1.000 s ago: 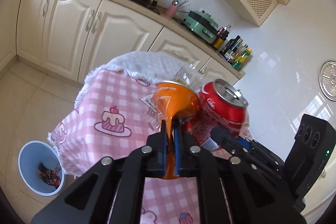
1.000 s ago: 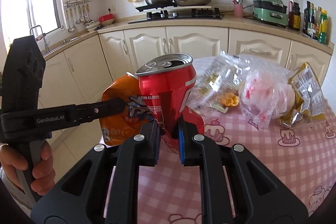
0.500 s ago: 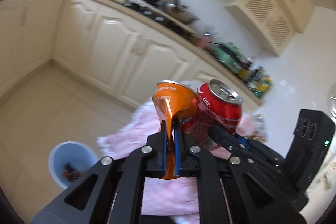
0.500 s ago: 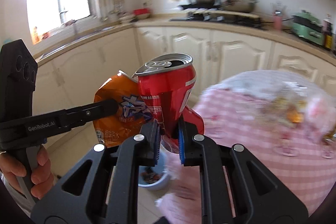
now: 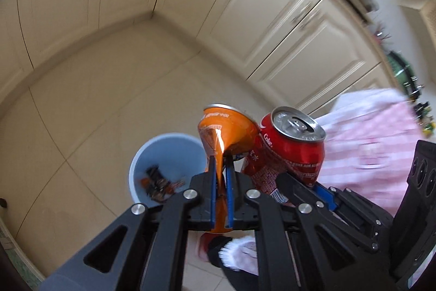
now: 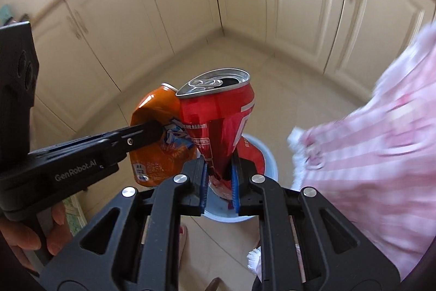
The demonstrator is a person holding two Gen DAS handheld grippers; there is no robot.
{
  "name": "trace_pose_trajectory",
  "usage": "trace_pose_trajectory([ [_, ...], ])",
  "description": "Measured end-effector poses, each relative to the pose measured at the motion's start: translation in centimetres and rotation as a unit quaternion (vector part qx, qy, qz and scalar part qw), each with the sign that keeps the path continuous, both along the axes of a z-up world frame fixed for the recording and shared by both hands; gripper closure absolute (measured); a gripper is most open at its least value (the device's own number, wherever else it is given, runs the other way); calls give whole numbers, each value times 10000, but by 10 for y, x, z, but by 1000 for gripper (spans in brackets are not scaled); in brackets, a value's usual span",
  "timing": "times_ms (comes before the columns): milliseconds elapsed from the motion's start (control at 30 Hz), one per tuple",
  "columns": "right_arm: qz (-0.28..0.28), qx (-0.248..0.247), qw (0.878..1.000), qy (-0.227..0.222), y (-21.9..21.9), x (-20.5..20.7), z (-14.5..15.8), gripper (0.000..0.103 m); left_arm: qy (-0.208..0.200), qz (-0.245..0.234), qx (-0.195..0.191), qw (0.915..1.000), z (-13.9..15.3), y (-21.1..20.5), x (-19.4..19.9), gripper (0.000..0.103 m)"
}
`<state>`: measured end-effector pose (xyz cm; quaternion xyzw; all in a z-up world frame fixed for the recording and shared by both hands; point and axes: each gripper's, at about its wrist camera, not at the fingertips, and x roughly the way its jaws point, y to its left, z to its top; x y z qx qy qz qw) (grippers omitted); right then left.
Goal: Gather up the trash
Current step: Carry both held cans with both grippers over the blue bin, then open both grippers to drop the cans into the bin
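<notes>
My left gripper [image 5: 220, 162] is shut on a crushed orange can [image 5: 226, 127], held in the air over the floor. My right gripper [image 6: 219, 162] is shut on a crushed red Coke can [image 6: 218, 124]. The two cans touch side by side; the red can also shows in the left wrist view [image 5: 291, 146] and the orange can in the right wrist view [image 6: 158, 143]. A light blue trash bin [image 5: 166, 152] with wrappers inside stands on the floor just below and left of the cans. In the right wrist view the bin's rim [image 6: 269, 157] shows behind the red can.
Cream kitchen cabinets [image 5: 272, 18] line the walls around a beige tiled floor [image 5: 81, 113]. The table with the pink checked cloth [image 6: 381, 154] is at the right. The person's hand [image 6: 24, 233] holds the left gripper's handle. A slippered foot [image 5: 237, 252] is below the grippers.
Both grippers have swung away from the table and tilted down toward the floor, cans still held. The blue bin is now close beneath them.
</notes>
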<state>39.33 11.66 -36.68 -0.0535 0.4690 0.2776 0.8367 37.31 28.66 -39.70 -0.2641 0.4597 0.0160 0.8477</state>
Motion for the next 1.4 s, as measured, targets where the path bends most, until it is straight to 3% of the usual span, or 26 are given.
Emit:
trace_pose_trajectory([
  [300,-378,-487,9913,1159,11,58,-137,89,968,-17,98,9953,-127,4,65,97],
  [533,-590,-478,9827,1692,9,78,-191,89,1292,-16,241,9913,-165,-3,79,95],
  [700,-611,-534,9799,1824,12,84,-204,89,1463,66,196,9890,-178,4,77,55],
  [733,-630,-535,9793,1847,11,84,-205,89,1510,130,281,9881,-177,6,76,53],
  [900,-689,-512,9772,1940,10,87,-211,89,1611,269,677,9843,-169,14,71,48],
  [1400,-487,-428,9799,1886,7,86,-210,88,1685,370,651,9829,-157,27,68,44],
])
